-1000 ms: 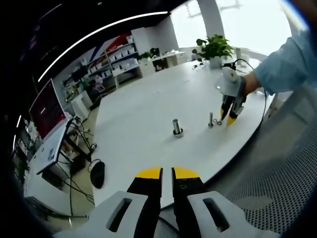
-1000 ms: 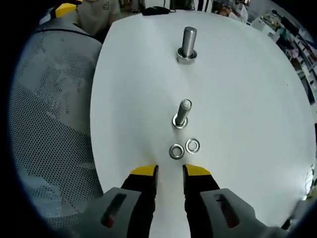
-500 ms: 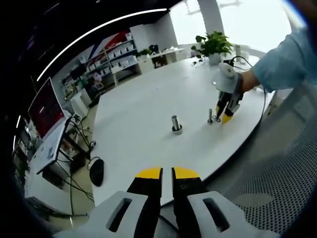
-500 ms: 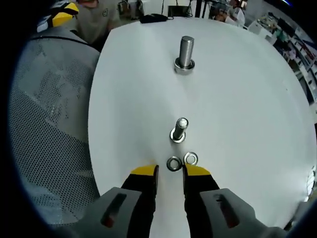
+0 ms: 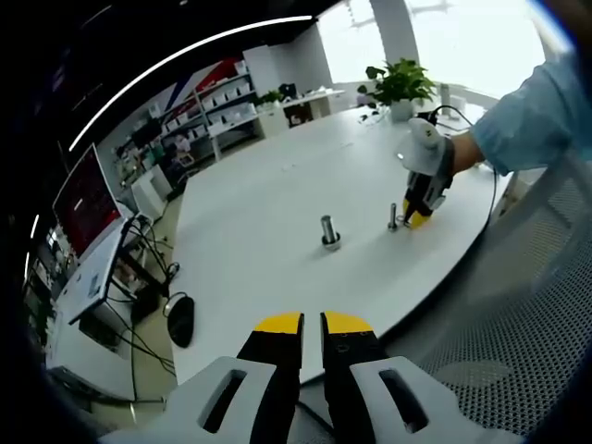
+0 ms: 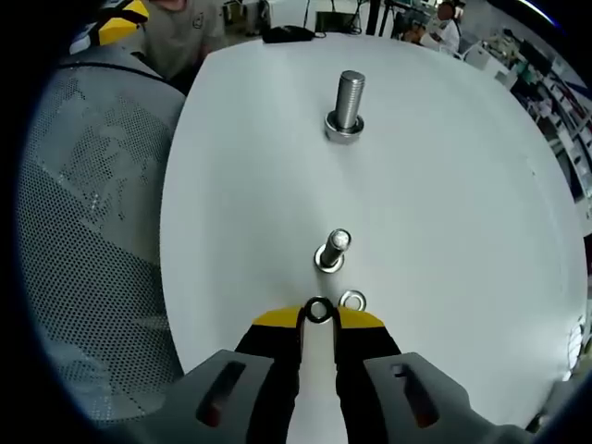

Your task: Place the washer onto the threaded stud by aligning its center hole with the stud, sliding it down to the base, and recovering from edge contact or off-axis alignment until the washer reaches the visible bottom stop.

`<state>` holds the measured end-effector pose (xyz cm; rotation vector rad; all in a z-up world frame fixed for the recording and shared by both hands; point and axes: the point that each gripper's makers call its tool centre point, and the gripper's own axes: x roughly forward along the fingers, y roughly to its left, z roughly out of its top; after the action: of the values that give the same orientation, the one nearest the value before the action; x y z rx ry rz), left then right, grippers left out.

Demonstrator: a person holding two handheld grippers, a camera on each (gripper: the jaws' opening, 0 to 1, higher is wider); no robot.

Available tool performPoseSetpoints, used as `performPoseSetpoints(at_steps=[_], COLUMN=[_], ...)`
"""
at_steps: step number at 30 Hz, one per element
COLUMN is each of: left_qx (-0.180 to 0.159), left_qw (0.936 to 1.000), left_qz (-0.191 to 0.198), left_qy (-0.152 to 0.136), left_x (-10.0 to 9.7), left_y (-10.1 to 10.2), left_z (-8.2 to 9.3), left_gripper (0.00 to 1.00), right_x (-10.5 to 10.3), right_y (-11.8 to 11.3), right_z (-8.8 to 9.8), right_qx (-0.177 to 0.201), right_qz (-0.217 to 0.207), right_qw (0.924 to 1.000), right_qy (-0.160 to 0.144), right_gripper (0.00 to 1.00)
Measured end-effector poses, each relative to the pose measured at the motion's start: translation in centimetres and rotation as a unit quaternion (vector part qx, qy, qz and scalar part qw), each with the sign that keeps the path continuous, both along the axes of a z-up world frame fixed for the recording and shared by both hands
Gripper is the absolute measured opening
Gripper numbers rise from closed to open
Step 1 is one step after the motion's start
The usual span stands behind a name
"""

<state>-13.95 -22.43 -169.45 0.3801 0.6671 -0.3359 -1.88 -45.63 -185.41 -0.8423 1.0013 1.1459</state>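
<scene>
Right gripper (image 6: 317, 319) has just reached the washer (image 6: 318, 310)

Since a second ago I've brought its jaws in around the washer, just short of the small stud (image 6: 333, 251); clamped or not, I cannot tell. Left gripper (image 5: 311, 324) hangs nearly closed, well back from the stud

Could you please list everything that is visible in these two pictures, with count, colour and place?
Table: one, white, round, under everything.
Large stud: one, metal, upright at the table's middle.
Small stud: one, metal, upright, just ahead of the right hand-held gripper.
Washers: two, metal, flat on the table; one between the right jaw tips, one beside it.
Mesh chair: one, grey, at the table's edge.
Potted plant: one, green, far side.
Mouse: one, black, on a lower desk.
Right hand-held gripper: yellow tips, around a washer.
Left hand-held gripper: yellow tips, off the table's edge.
</scene>
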Motion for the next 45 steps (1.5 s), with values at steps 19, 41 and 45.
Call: performPoseSetpoints(at_steps=[19, 41, 45], left_qx=[-0.002, -0.001, -0.001], left_qw=[1.0, 1.0, 1.0], left_qz=[0.0, -0.001, -0.002], left_qy=[-0.007, -0.003, -0.004], left_x=[0.1, 0.0, 0.1], left_y=[0.0, 0.0, 0.0], left_z=[0.2, 0.0, 0.1], left_gripper=[0.05, 0.05, 0.05], right_x=[-0.1, -0.5, -0.4], right_y=[0.0, -0.1, -0.5], right_z=[0.0, 1.2, 2.1], right_qx=[0.003, 0.005, 0.011], right_qz=[-0.002, 0.001, -0.006], right_qw=[1.0, 0.9999, 0.9998], right_qy=[-0.006, -0.012, -0.014], right_gripper=[0.14, 0.13, 0.13])
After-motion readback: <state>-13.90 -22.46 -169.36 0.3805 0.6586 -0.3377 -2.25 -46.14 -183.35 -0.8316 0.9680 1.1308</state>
